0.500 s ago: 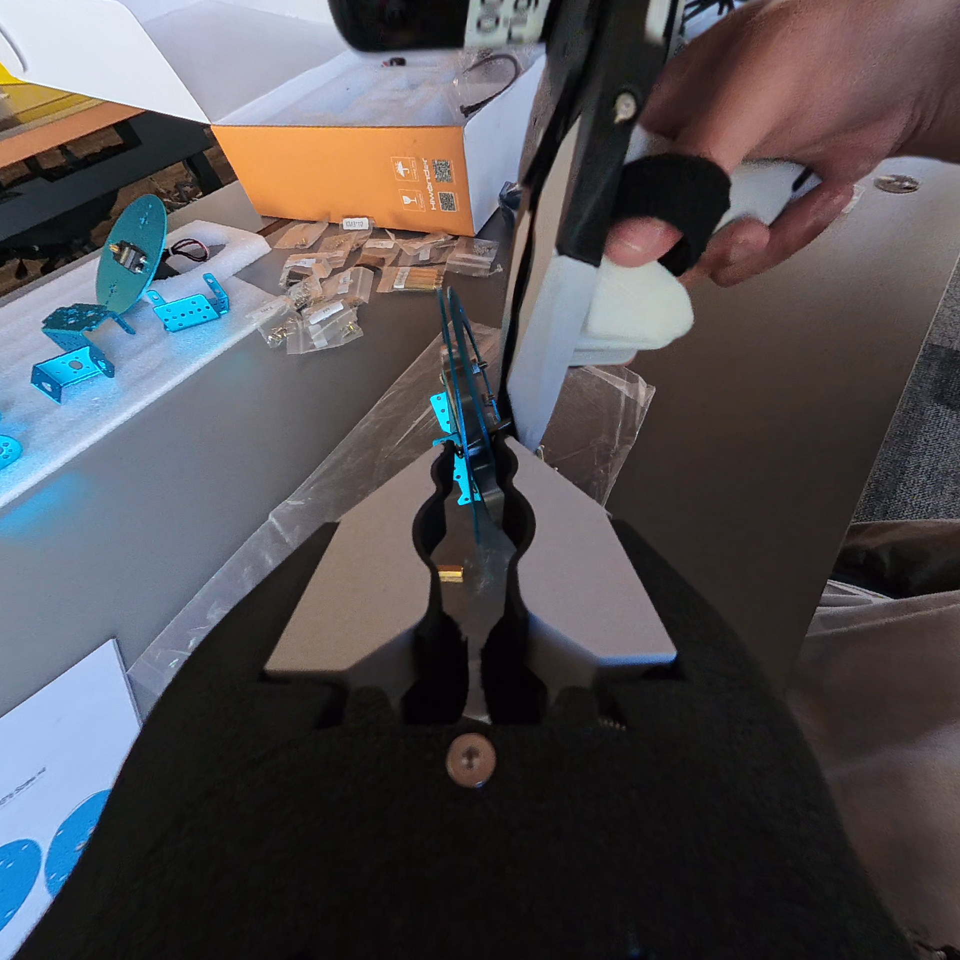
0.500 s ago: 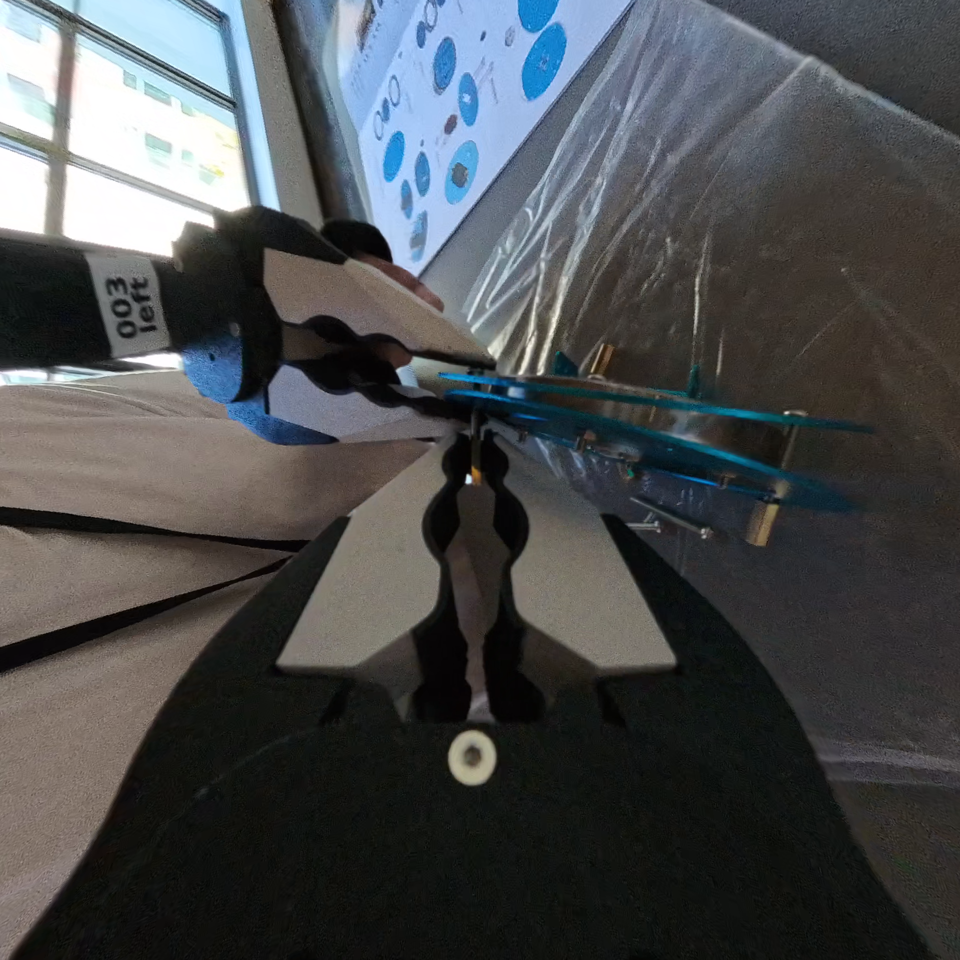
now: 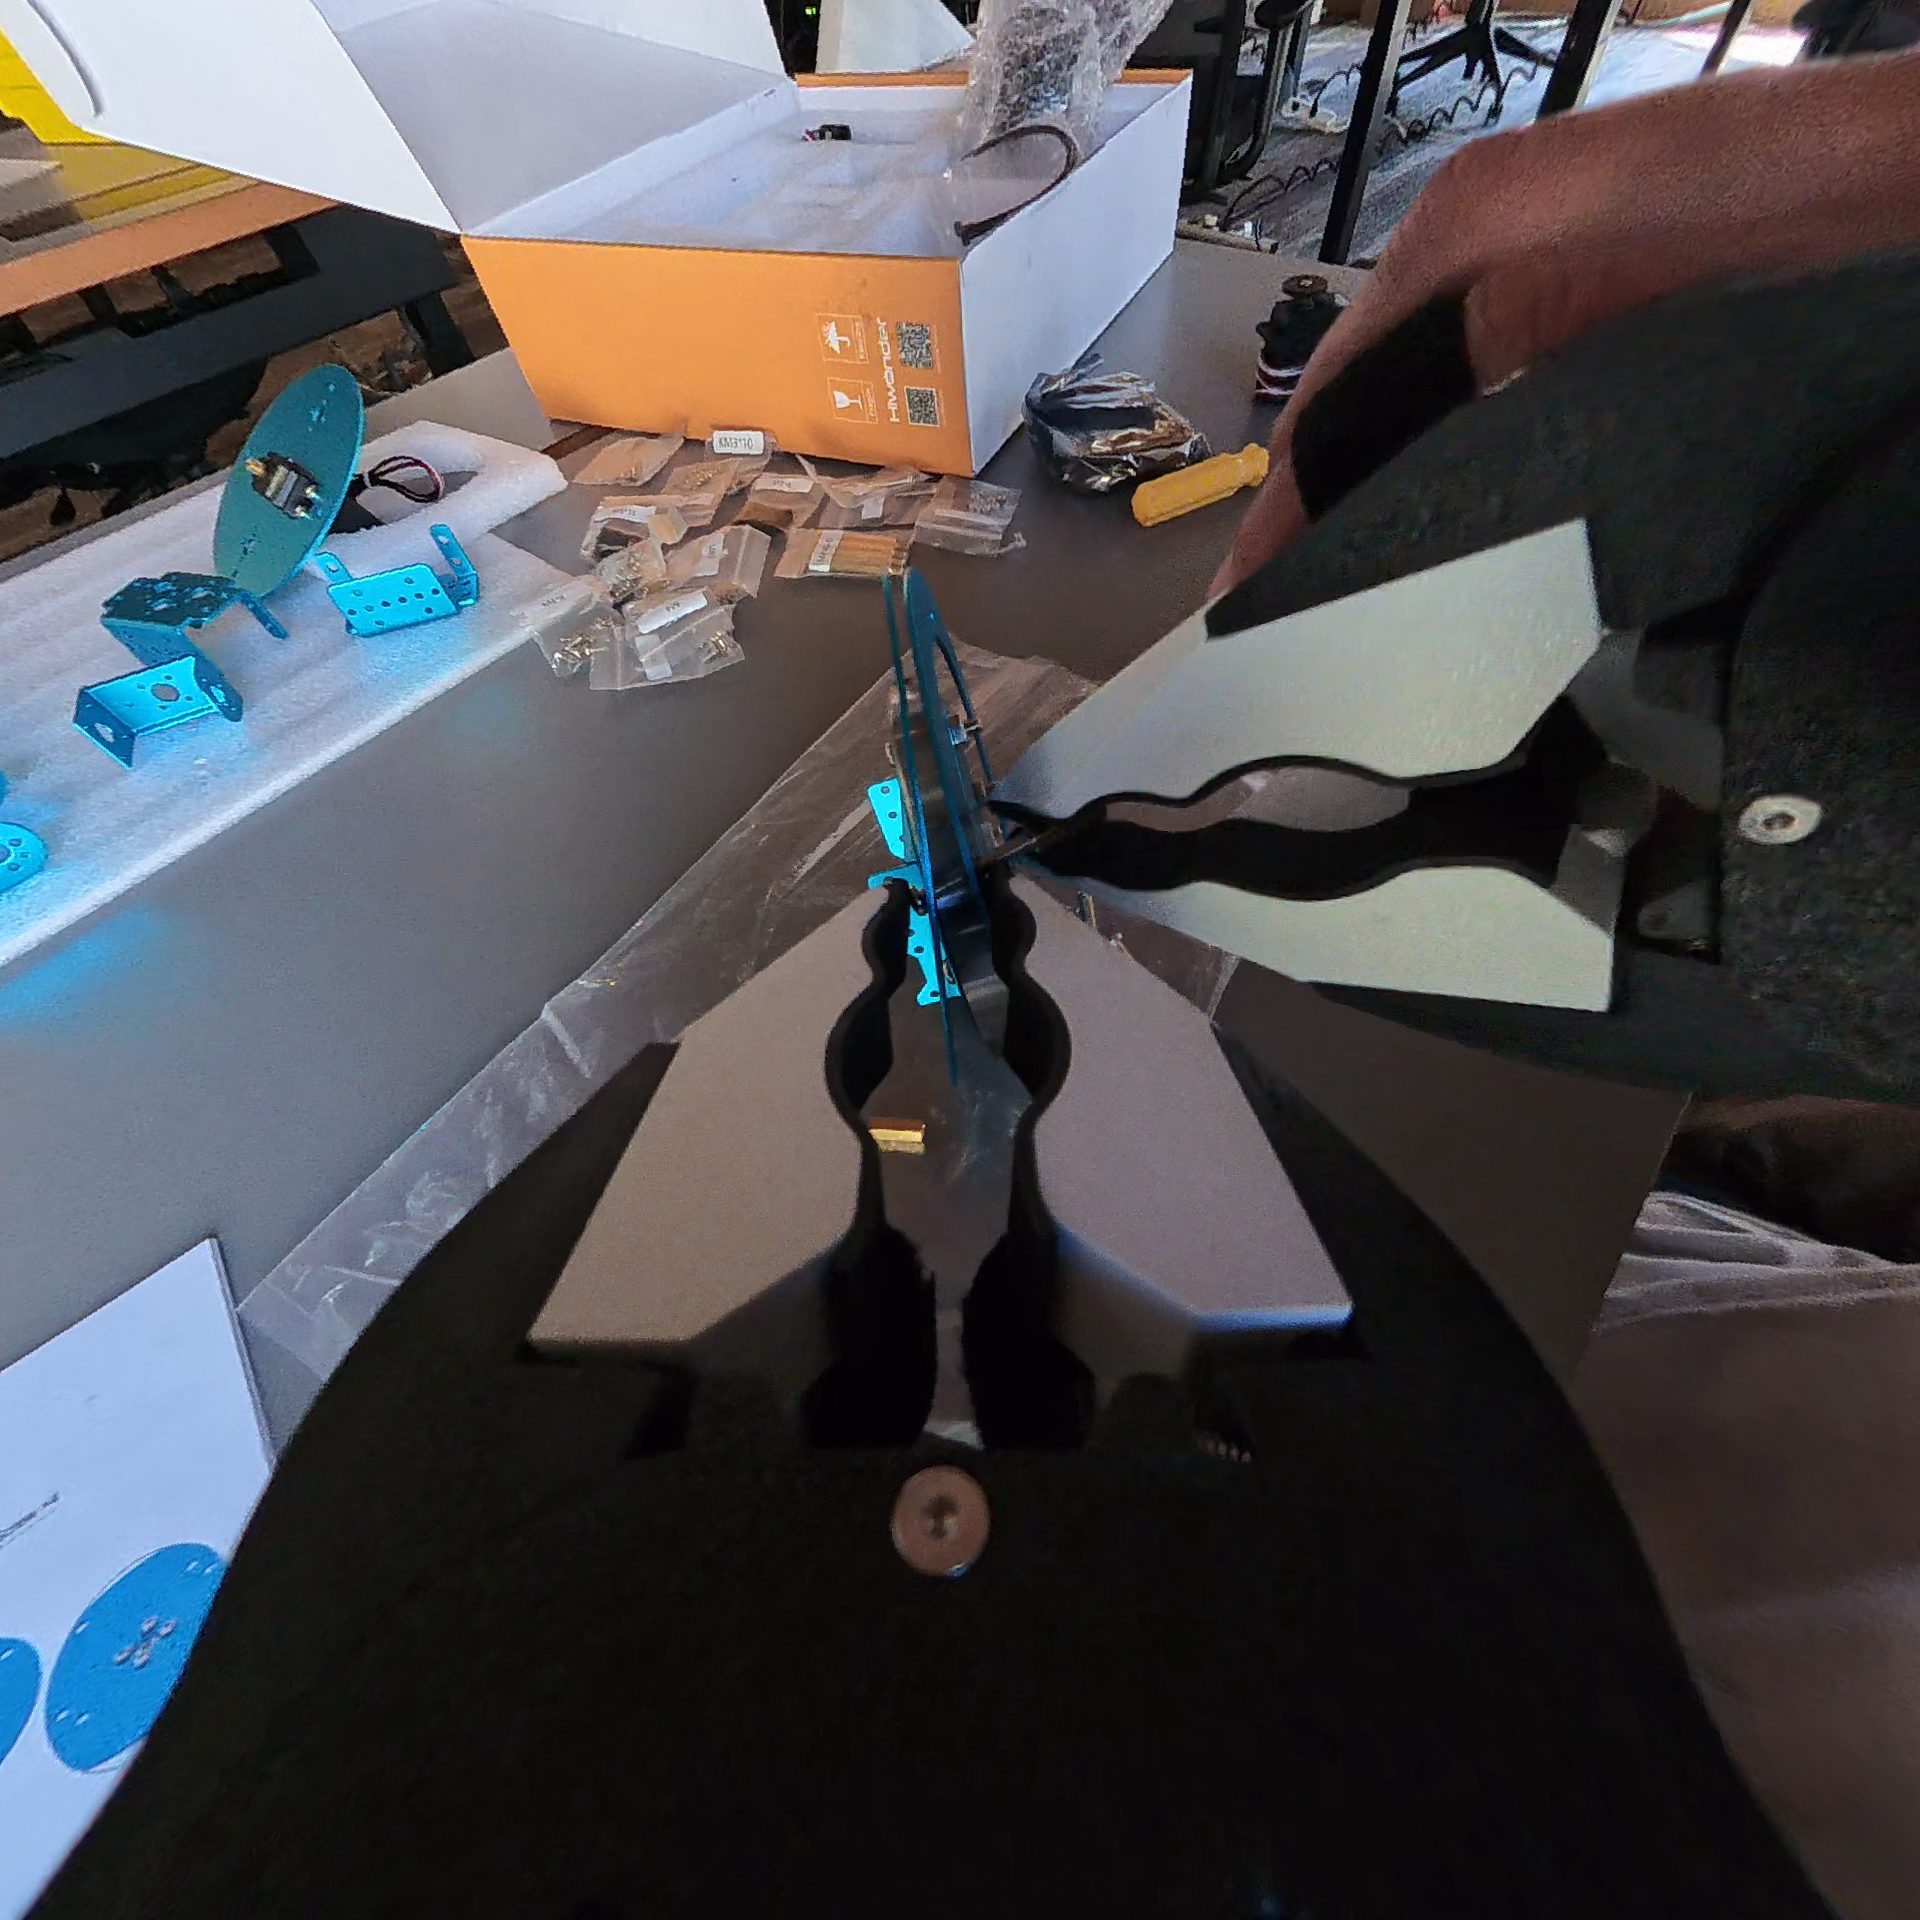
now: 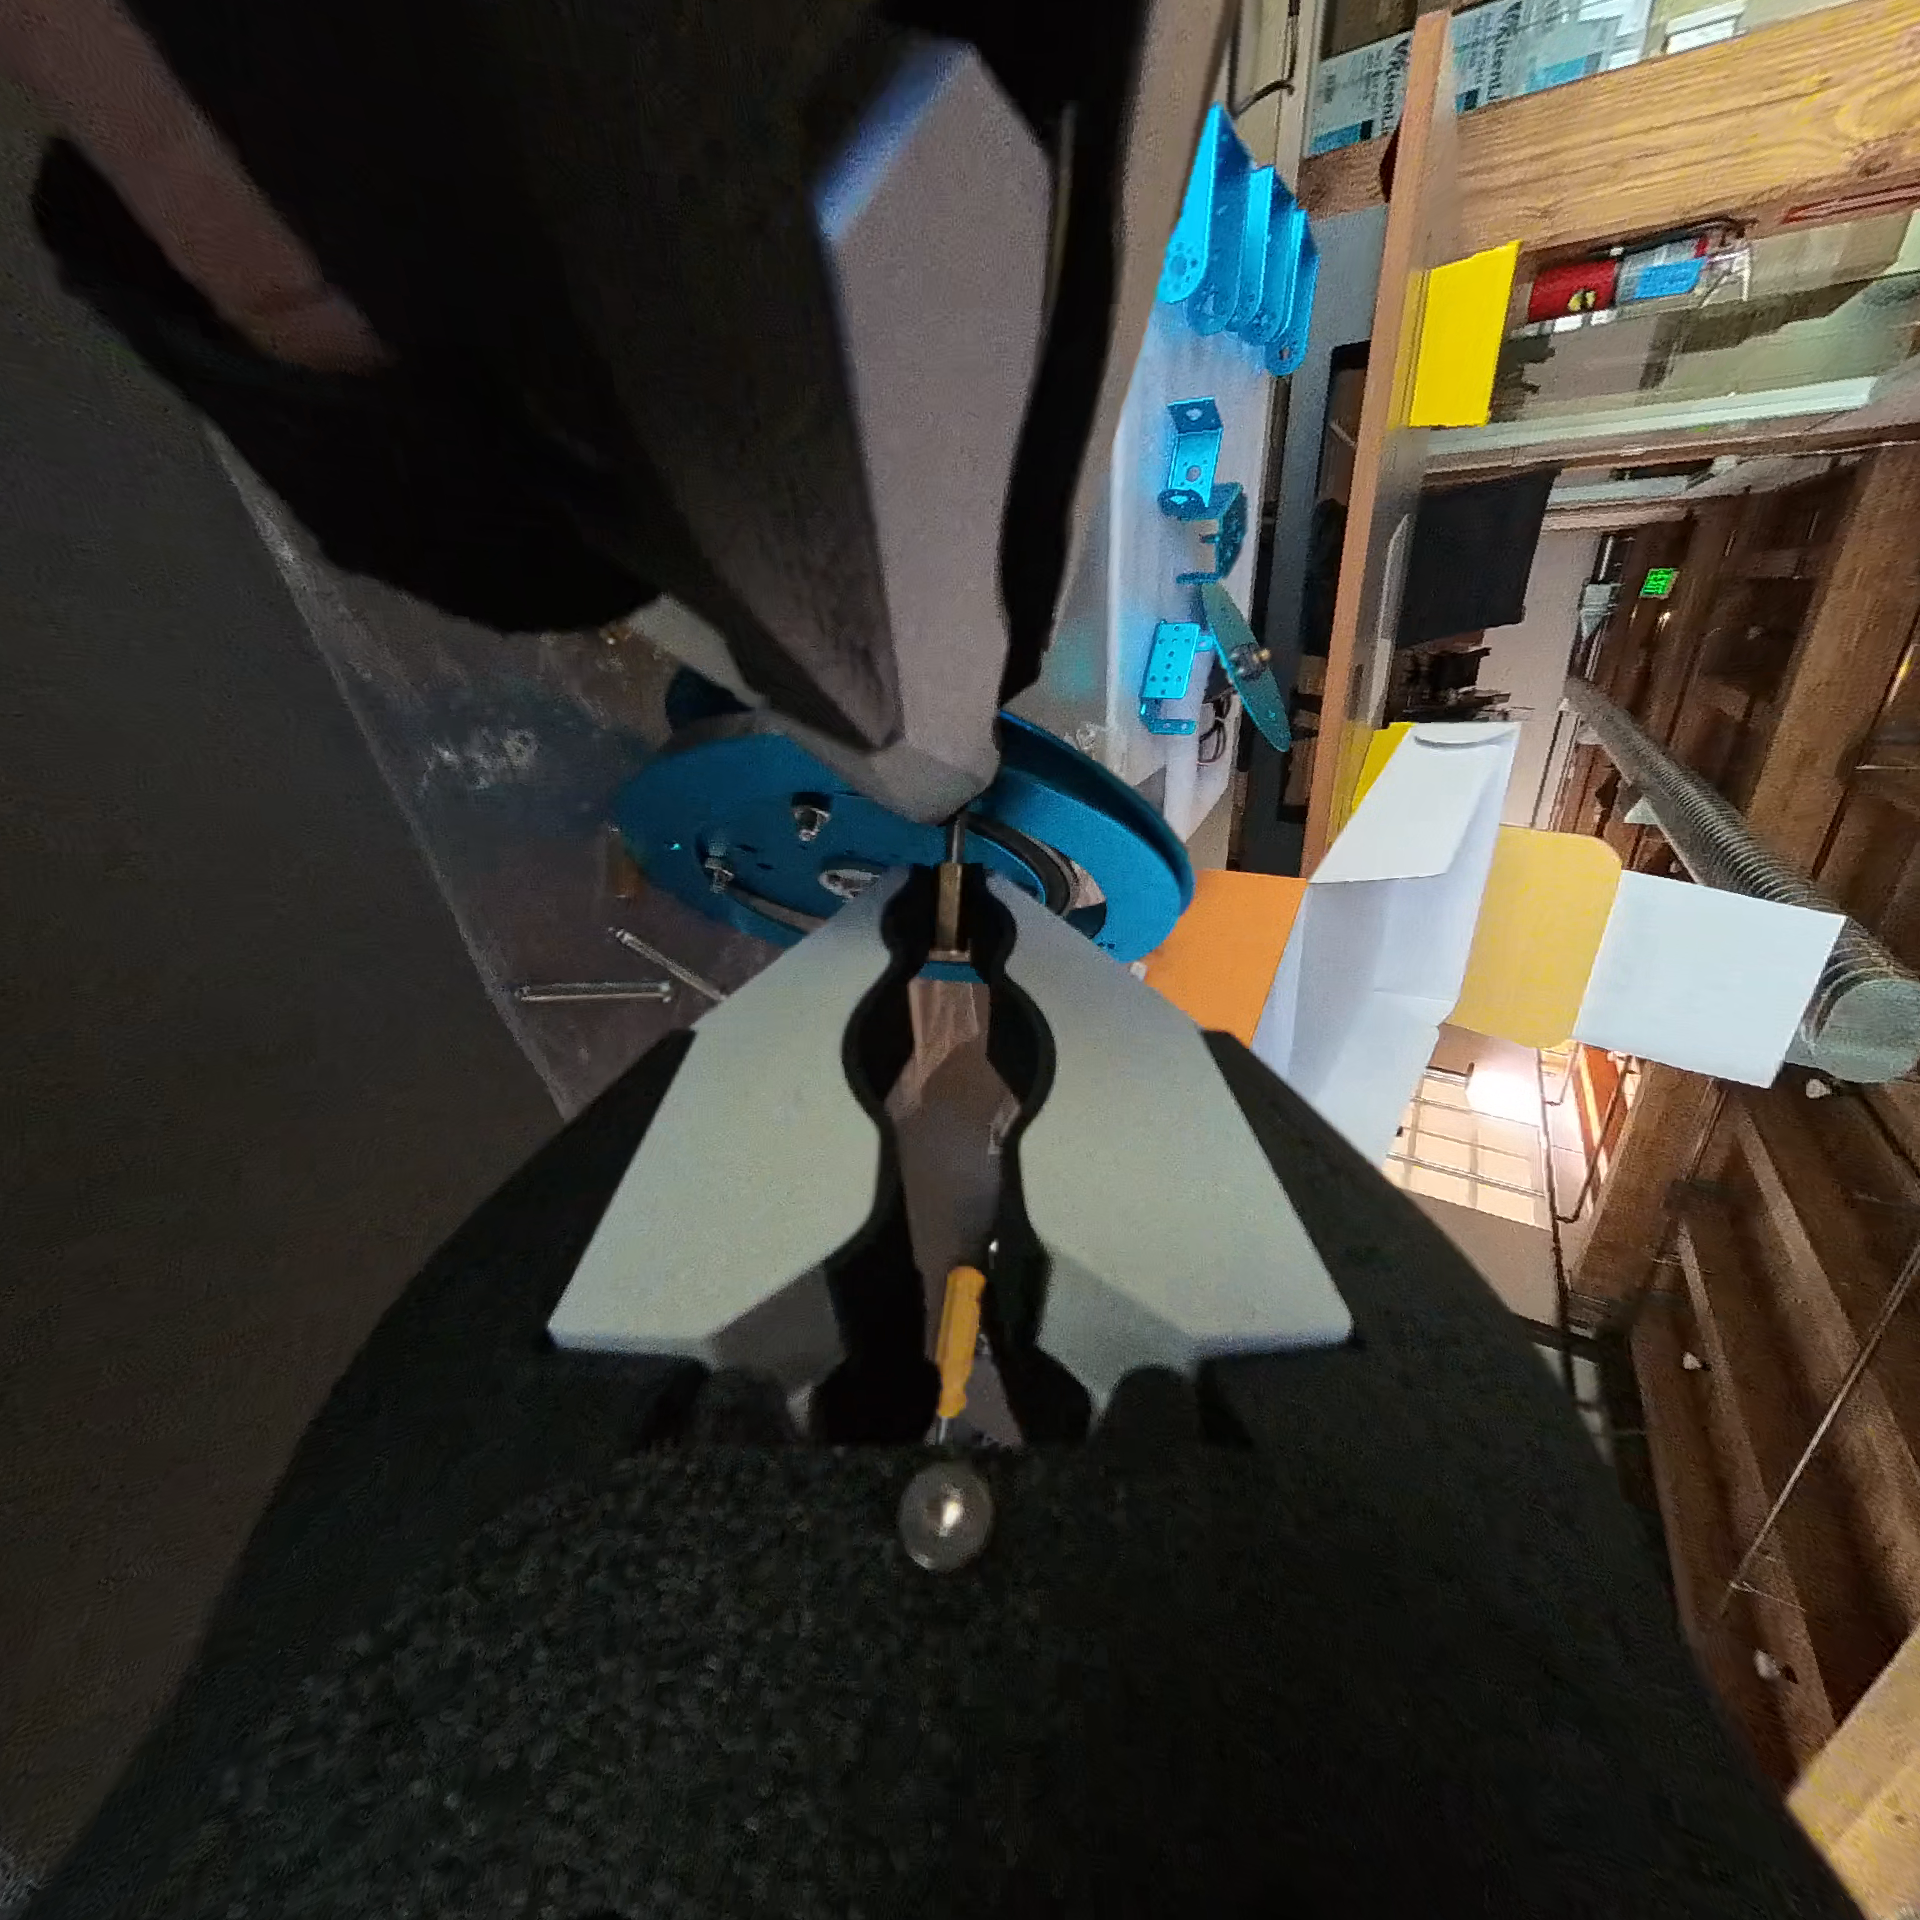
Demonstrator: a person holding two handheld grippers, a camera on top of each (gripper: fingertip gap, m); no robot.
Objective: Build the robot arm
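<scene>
From the left wrist view, going left to right: blue brackets [image 3: 400,597] lie on white foam [image 3: 208,727] at ten o'clock, small parts bags [image 3: 665,582] and an open orange box [image 3: 748,332] sit toward twelve, and a yellow-handled screwdriver [image 3: 1200,483] lies at one o'clock. At the centre, the left gripper [image 3: 940,904] is nearly closed, pinching the blue disc assembly [image 3: 935,769], which stands on edge over clear plastic sheet [image 3: 727,935], its plates running away from the camera. From three o'clock the right gripper [image 3: 1013,831] comes in sideways, jaws almost together on a brass standoff [image 4: 951,914] lying along its fingers and pointing at the discs.
</scene>
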